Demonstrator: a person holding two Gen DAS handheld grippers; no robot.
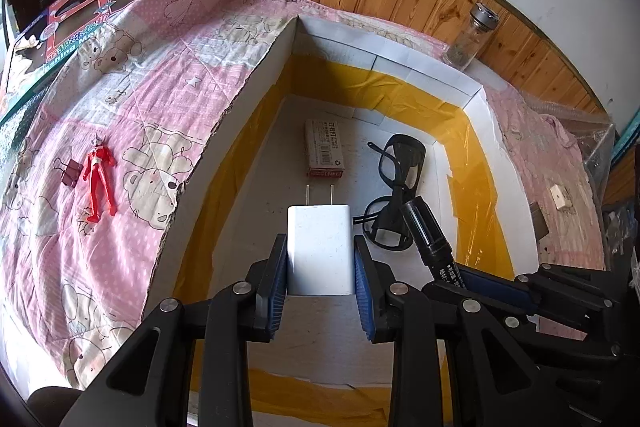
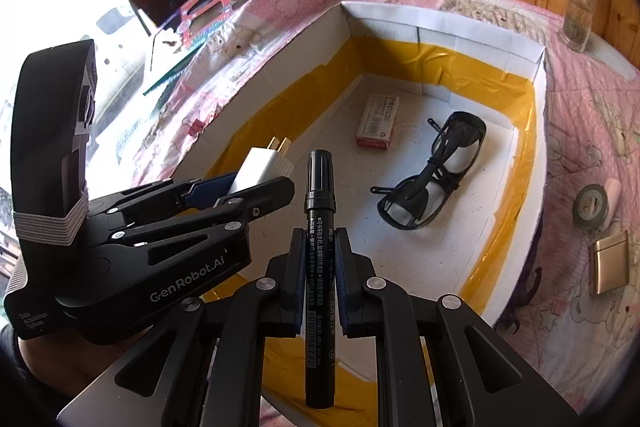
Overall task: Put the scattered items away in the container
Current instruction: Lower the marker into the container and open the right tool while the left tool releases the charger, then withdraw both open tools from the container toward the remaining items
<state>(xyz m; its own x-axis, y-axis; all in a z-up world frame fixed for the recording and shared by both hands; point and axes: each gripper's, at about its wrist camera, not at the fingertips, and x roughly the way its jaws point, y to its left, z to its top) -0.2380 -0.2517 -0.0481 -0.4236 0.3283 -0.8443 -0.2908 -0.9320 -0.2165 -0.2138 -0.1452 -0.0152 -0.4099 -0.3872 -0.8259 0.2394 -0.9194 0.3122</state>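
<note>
Grippers both over the box (image 1: 424, 67) now, side by side. Left gripper (image 1: 321, 267) pinches a white charger (image 1: 320, 247) between its blue pads, prongs pointing ahead, held above the box floor. Right gripper (image 2: 319, 275) clamps a black marker (image 2: 319, 227) by its barrel, cap end forward, also above the box. Down inside lie a small staple box (image 1: 324, 153) and black glasses (image 1: 396, 187), near each other. Out on the pink quilt (image 1: 120, 87) to the left, a red figure (image 1: 98, 179) lies just beside a binder clip (image 1: 69, 169). On the right, a tape roll (image 2: 591, 205) and a gold lighter (image 2: 610, 261).
</note>
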